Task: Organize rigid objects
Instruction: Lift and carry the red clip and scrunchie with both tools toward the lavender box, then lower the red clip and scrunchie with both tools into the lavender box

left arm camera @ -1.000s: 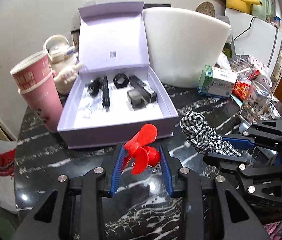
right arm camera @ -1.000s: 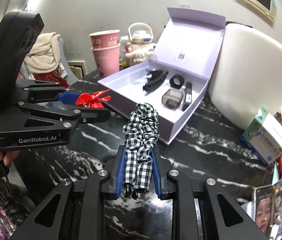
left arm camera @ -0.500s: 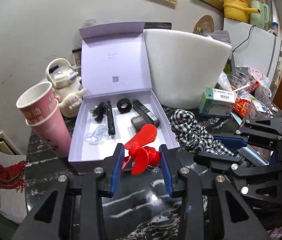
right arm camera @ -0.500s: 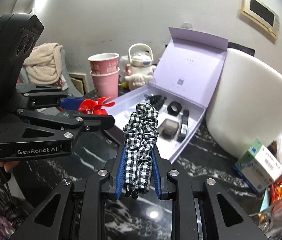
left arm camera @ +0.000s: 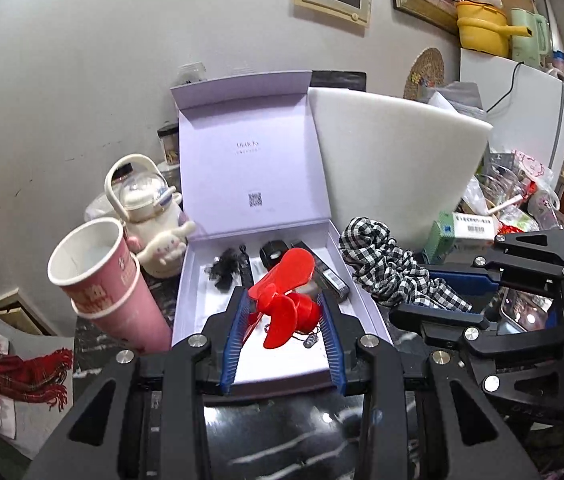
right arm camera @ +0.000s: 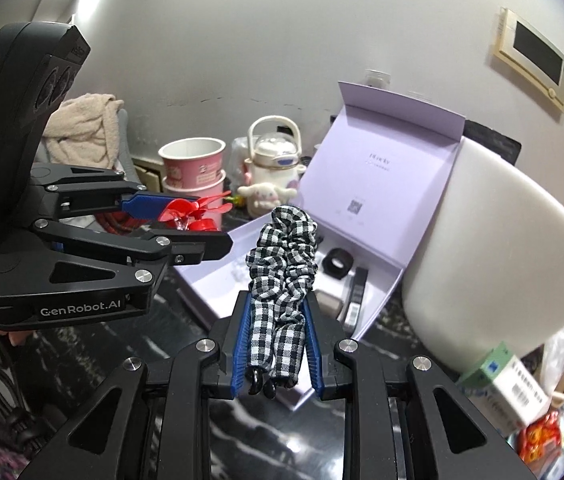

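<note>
My left gripper (left arm camera: 283,312) is shut on a small red fan (left arm camera: 285,300) and holds it over the front of the open lilac box (left arm camera: 190,280). My right gripper (right arm camera: 276,312) is shut on a black-and-white checked scrunchie (right arm camera: 283,256), held in the air just right of the box; it also shows in the left wrist view (left arm camera: 389,268). The box tray holds a black hair claw (left arm camera: 224,268), a black ring (left arm camera: 272,252) and a dark rectangular piece (left arm camera: 331,278). The left gripper with the fan (right arm camera: 192,214) appears at the left of the right wrist view.
Stacked pink paper cups (left arm camera: 102,280) and a cream character kettle (left arm camera: 146,208) stand left of the box. A big white foam block (left arm camera: 393,160) stands right of the lid. A green-and-white carton (left arm camera: 463,230) and cluttered packets lie at the right on the dark marble table (right arm camera: 90,364).
Both grippers have risen and moved forward toward the box. The red fan has gone from in front of the box to over its tray. The scrunchie has moved up beside the box's right edge.
</note>
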A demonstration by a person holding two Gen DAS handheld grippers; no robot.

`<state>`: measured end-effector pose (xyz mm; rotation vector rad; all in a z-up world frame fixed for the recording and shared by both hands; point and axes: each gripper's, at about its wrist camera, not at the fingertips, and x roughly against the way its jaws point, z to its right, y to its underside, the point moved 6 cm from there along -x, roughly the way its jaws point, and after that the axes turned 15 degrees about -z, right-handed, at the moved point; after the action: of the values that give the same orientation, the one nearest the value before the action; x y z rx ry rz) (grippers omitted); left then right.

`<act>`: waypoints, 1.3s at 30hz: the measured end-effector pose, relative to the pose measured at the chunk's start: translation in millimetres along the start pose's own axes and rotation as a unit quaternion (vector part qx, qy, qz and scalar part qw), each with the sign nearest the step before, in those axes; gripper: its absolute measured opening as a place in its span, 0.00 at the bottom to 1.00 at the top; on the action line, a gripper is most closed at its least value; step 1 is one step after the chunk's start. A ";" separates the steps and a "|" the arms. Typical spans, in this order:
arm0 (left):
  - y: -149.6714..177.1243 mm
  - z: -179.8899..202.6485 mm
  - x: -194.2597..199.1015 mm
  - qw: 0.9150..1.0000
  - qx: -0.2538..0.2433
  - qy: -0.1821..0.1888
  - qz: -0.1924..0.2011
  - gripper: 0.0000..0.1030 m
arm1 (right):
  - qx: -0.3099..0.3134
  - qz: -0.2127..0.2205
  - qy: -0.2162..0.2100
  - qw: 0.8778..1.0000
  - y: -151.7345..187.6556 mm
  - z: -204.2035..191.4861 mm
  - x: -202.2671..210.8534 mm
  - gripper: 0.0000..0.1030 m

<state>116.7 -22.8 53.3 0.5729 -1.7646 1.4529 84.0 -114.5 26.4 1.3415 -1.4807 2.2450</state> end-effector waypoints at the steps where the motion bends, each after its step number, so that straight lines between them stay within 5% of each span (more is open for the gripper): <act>1: -3.1 -2.4 -1.9 1.000 0.000 -0.001 0.000 0.34 | 0.000 0.001 0.001 1.000 -2.5 1.9 -1.0 0.24; 27: -77.9 -51.2 -78.6 1.000 0.023 -0.015 -0.016 0.34 | -0.005 0.001 -0.001 1.000 -76.0 60.2 -69.5 0.24; 39: -90.7 -48.6 -126.9 0.998 0.022 -0.051 -0.032 0.34 | -0.036 0.000 -0.005 0.999 -84.9 95.9 -111.0 0.24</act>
<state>274.6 -14.7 12.4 0.7323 -1.7794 1.4437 253.0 -110.2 13.9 1.3348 -1.5479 2.1665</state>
